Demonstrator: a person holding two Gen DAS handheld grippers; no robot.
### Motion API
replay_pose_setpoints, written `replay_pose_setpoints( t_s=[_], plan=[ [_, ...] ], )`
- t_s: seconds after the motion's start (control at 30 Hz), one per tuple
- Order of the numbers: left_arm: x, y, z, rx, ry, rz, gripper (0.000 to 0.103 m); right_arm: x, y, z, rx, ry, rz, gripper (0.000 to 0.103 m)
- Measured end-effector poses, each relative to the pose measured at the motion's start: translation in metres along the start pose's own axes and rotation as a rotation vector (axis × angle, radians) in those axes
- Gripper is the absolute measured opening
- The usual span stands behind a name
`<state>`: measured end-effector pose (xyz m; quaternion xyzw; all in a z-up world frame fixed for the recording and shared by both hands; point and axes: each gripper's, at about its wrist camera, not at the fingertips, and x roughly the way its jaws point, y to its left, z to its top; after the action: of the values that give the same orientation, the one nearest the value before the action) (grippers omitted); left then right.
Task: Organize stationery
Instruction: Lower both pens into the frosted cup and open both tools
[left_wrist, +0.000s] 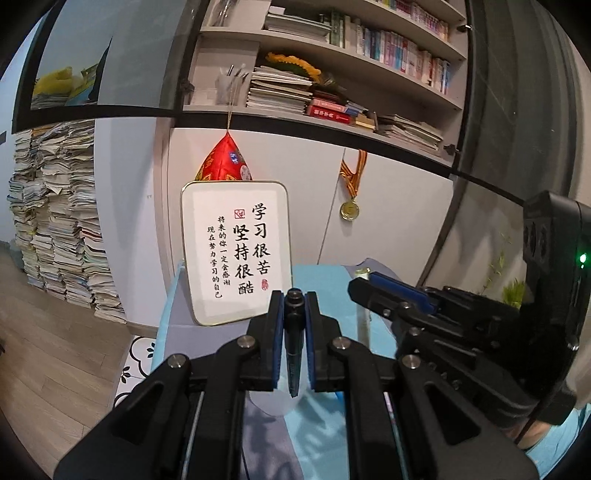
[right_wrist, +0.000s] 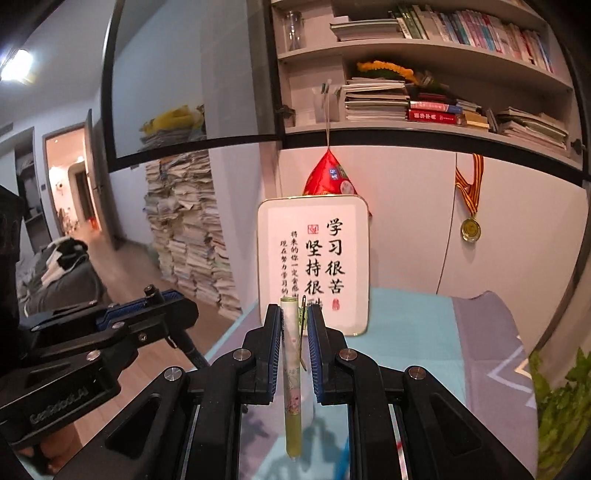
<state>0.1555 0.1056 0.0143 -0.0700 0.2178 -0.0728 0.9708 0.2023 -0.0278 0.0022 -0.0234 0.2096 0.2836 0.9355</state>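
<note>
Step in hand: carry. Your left gripper (left_wrist: 294, 295) is clamped on a black pen (left_wrist: 294, 332), upright, above the blue desk (left_wrist: 325, 277). Your right gripper (right_wrist: 293, 321) pinches a green pen (right_wrist: 291, 369), clip toward the right pad. Next: find a holder; none shows. Desk below is blurred and cut off.

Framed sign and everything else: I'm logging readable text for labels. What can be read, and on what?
"学习很苦 坚持很酷": big characters on the sign.
Two columns of small characters on the sign: too small to read surely.
"GenRobot.AI": embossed on the left gripper, faint.
Book spines, red books, medal: unreadable.
</note>
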Motion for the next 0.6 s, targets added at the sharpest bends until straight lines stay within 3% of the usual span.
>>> replay_pose_setpoints(
  t_s=[0.37, 0.6],
  plan=[
    [0.038, 0.017, 0.001, 0.001, 0.047, -0.006, 0.009, 0.038, -0.018, 0.008, 0.086, -0.043, 0.031, 0.015],
    [0.051, 0.021, -0.005, 0.018, 0.082, -0.011, 0.009, 0.069, -0.023, 0.001, 0.115, 0.005, 0.053, 0.015]
  ],
)
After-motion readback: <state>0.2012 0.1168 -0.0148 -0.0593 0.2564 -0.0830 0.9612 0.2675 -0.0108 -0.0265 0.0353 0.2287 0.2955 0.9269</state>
